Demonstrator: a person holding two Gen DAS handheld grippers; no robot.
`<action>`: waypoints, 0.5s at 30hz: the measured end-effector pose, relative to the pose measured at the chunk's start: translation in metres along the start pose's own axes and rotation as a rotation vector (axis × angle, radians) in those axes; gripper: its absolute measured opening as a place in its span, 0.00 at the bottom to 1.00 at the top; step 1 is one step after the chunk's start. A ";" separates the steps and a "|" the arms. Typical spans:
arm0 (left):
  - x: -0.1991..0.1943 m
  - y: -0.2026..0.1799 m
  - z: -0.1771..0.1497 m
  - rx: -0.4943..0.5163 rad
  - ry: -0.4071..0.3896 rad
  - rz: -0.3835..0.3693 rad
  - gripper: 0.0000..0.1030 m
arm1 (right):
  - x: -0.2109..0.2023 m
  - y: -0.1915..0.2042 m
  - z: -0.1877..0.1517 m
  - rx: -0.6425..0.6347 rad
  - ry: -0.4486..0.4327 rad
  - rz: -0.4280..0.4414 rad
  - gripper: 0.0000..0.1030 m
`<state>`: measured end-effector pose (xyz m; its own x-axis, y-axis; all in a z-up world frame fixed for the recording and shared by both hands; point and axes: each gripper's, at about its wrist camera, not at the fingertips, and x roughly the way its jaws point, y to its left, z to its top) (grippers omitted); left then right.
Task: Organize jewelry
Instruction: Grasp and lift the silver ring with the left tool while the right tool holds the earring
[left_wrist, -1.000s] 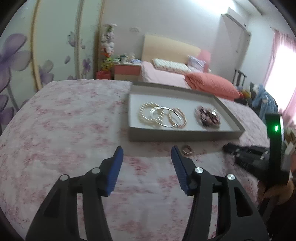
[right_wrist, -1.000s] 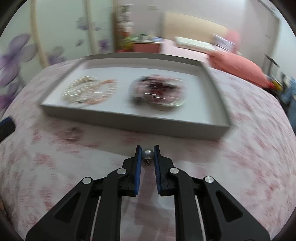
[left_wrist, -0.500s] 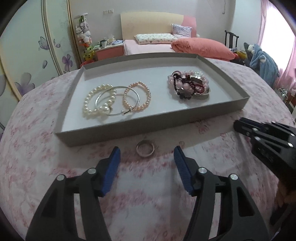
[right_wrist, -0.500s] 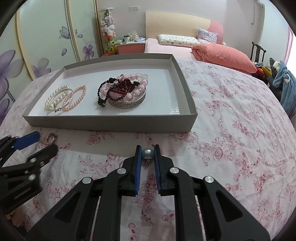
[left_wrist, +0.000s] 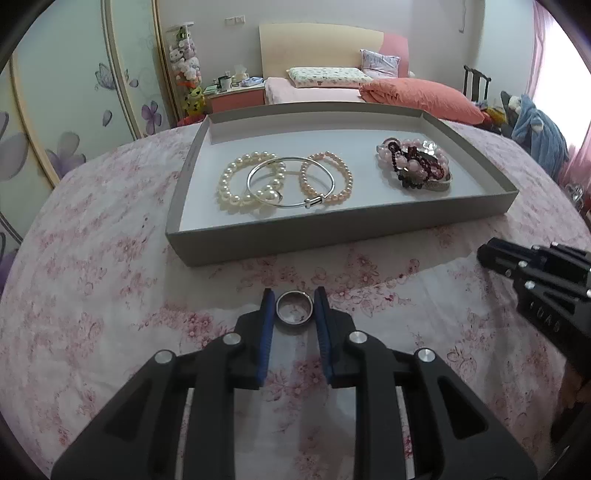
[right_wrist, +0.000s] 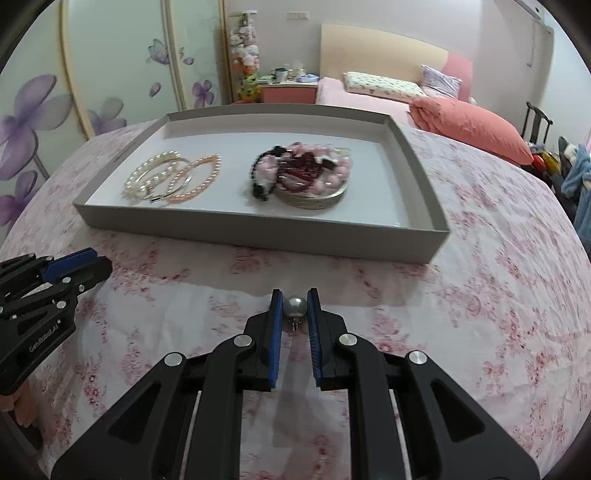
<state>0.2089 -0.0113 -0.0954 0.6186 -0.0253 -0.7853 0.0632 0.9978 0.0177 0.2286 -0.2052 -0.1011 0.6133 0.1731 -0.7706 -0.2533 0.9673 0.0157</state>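
My left gripper (left_wrist: 294, 301) is shut on a silver ring (left_wrist: 294, 312) just in front of the grey tray (left_wrist: 332, 232). My right gripper (right_wrist: 294, 299) is shut on a pearl earring (right_wrist: 294, 307), in front of the tray's near wall (right_wrist: 258, 230). In the tray lie a white pearl bracelet (left_wrist: 240, 184), a silver bangle (left_wrist: 290, 182), a pink pearl bracelet (left_wrist: 327, 181) and a small dish of pink and dark red beads (left_wrist: 415, 168). The right gripper shows at the right of the left wrist view (left_wrist: 487, 254); the left gripper shows at the left of the right wrist view (right_wrist: 99, 266).
The tray sits on a round table with a pink floral cloth (left_wrist: 110, 295). Behind it stand a bed with a coral pillow (left_wrist: 417, 98), a nightstand (left_wrist: 236, 98) and floral wardrobe doors (left_wrist: 74, 110).
My left gripper has closed on the silver ring, which lay loose between open fingers half a second ago. My right gripper still holds the pearl earring and has shifted slightly toward the tray.
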 end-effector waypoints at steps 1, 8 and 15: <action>0.000 0.000 0.000 -0.002 0.000 0.001 0.22 | 0.000 0.002 0.000 -0.002 0.000 -0.002 0.14; 0.000 0.000 0.000 -0.006 0.001 -0.002 0.23 | -0.001 -0.002 0.000 0.014 0.001 0.016 0.14; 0.001 0.001 0.001 -0.014 0.000 -0.011 0.22 | -0.001 0.000 0.000 0.020 0.001 0.024 0.14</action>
<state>0.2100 -0.0100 -0.0953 0.6178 -0.0364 -0.7855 0.0588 0.9983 0.0000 0.2280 -0.2054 -0.1006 0.6065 0.1958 -0.7706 -0.2526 0.9664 0.0467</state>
